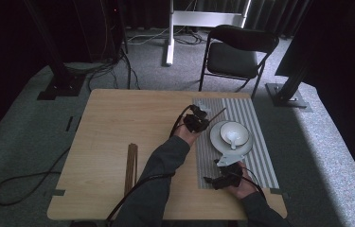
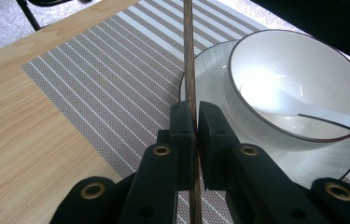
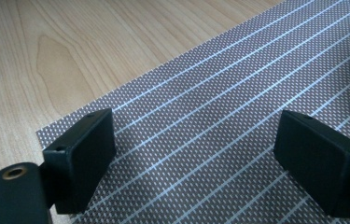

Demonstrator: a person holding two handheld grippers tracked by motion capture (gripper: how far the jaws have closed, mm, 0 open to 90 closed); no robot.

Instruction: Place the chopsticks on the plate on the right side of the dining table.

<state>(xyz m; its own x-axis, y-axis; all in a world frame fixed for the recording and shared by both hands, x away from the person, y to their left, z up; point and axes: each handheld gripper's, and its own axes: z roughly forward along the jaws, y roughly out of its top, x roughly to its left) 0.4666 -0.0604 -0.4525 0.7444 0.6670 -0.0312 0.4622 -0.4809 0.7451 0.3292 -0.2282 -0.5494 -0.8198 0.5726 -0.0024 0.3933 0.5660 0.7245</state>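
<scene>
My left gripper [image 2: 196, 128] is shut on a thin brown chopstick [image 2: 189, 56], which runs up between the jaws over the striped placemat [image 2: 107, 79]. In the high view the left gripper [image 1: 199, 119] hovers just left of the white bowl [image 1: 234, 132], with the chopstick [image 1: 217, 114] sticking out toward the bowl. The bowl [image 2: 298, 79] holds a white spoon [image 2: 303, 112] and sits on a white plate [image 2: 205, 70]. My right gripper [image 3: 196, 158] stands open above the near left corner of the placemat [image 3: 219, 116]; the high view shows the right gripper [image 1: 213, 180] at the mat's front edge.
A bundle of brown chopsticks [image 1: 131, 168] lies on the wooden table [image 1: 118, 123] left of my left forearm. A black folding chair [image 1: 236, 54] stands beyond the table's far edge. Cables [image 1: 19, 187] trail over the carpet at left.
</scene>
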